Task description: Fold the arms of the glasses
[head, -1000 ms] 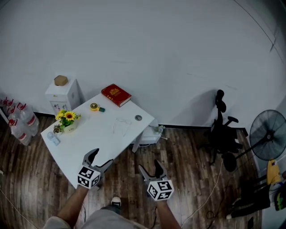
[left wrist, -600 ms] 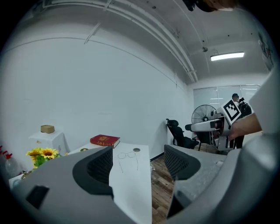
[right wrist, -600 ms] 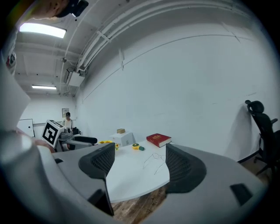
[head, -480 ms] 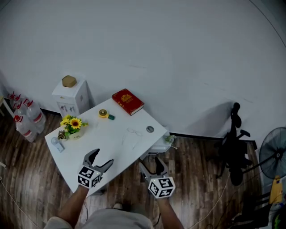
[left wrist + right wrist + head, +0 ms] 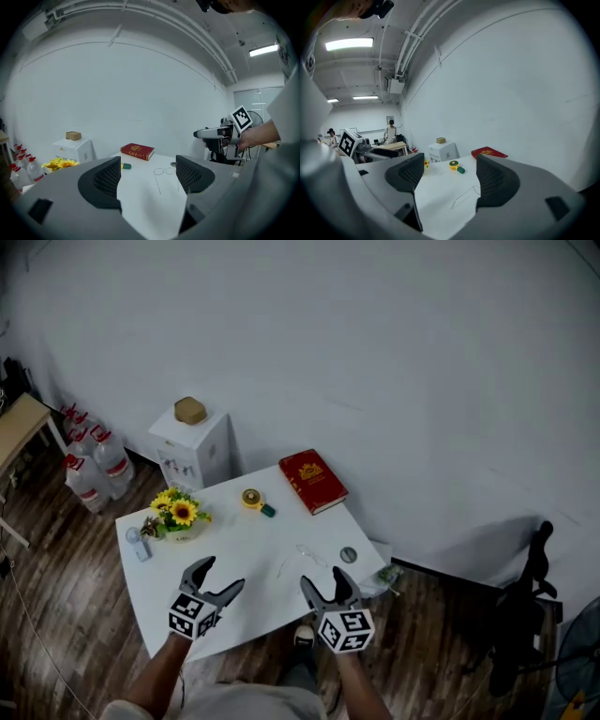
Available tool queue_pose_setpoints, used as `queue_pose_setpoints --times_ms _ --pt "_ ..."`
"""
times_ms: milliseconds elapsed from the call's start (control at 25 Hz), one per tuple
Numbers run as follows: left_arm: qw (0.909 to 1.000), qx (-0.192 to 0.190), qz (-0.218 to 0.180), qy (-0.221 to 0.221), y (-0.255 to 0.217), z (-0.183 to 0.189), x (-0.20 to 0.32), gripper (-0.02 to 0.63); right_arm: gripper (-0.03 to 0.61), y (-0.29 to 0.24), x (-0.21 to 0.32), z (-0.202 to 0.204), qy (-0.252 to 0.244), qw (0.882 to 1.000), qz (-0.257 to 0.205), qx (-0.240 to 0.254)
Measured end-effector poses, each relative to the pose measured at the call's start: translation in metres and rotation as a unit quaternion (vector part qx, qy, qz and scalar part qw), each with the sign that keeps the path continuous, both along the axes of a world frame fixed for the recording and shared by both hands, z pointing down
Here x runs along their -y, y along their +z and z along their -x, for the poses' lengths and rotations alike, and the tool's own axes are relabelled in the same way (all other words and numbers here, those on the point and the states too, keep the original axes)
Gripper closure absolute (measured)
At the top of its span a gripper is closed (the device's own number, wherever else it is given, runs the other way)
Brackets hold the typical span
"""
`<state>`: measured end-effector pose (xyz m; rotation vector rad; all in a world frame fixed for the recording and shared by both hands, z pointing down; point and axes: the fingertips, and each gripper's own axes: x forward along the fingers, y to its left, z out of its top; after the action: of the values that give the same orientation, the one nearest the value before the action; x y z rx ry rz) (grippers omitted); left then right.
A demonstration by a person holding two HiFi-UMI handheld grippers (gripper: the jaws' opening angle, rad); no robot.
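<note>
A white tabletop (image 5: 234,549) is standing on wood flooring (image 5: 56,559) by a pale wall (image 5: 375,352). The glasses (image 5: 312,555) are lying on it, arms unfolded. The left hand-held gripper (image 5: 222,575) and the right hand-held gripper (image 5: 323,577) are hovering over its near edge, both gaping empty.

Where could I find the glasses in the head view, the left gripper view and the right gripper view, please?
Head view: glasses on the white table, right of centre, just ahead of the right gripper.
Left gripper view: glasses mid-frame between the jaws, arms open toward the camera.
Right gripper view: glasses low centre, at the right-hand jaw's edge.
Shared landmark: red book at the table's far edge.
</note>
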<state>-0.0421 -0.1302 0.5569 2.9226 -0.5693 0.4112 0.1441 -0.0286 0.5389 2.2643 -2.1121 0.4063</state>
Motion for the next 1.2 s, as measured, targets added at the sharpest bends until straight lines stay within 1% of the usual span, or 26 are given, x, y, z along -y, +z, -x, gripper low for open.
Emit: queue_pose_setpoints --times_ms 160,320,480,600,720,880,1040,1200 --pt "0.9977 0.002 -0.002 -0.068 0.010 -0.027 0.029 0.250 0.247 0.013 0.059 -0.036 -0.073 0.997 0.007 0.010" --pt "0.9913 0.003 -0.001 -0.131 0.009 -0.053 0.055 0.252 0.249 0.016 0.109 -0.067 -0.140 0.990 0.016 0.019" --pt "0.9838 0.011 0.013 -0.178 0.008 -0.073 0.067 0.252 0.269 0.007 0.146 -0.094 -0.189 0.982 0.004 0.016" --pt "0.9771 -0.002 -0.001 -0.213 0.006 -0.082 0.076 0.252 0.285 0.013 0.161 -0.107 -0.221 0.975 0.010 0.027" --pt "0.9732 -0.001 -0.001 -0.230 0.009 -0.090 0.082 0.252 0.311 0.022 0.175 -0.117 -0.243 0.969 0.022 0.037" --pt "0.9692 0.004 0.012 -0.246 0.023 -0.089 0.086 0.252 0.317 0.040 0.184 -0.123 -0.263 0.961 0.045 0.066" --pt "0.9671 -0.001 0.021 -0.254 0.033 -0.092 0.094 0.252 0.331 0.074 0.186 -0.125 -0.294 0.946 0.097 0.092" --pt "0.9688 0.003 0.030 -0.246 0.043 -0.099 0.095 0.255 0.347 0.114 0.179 -0.126 -0.323 0.925 0.157 0.121"
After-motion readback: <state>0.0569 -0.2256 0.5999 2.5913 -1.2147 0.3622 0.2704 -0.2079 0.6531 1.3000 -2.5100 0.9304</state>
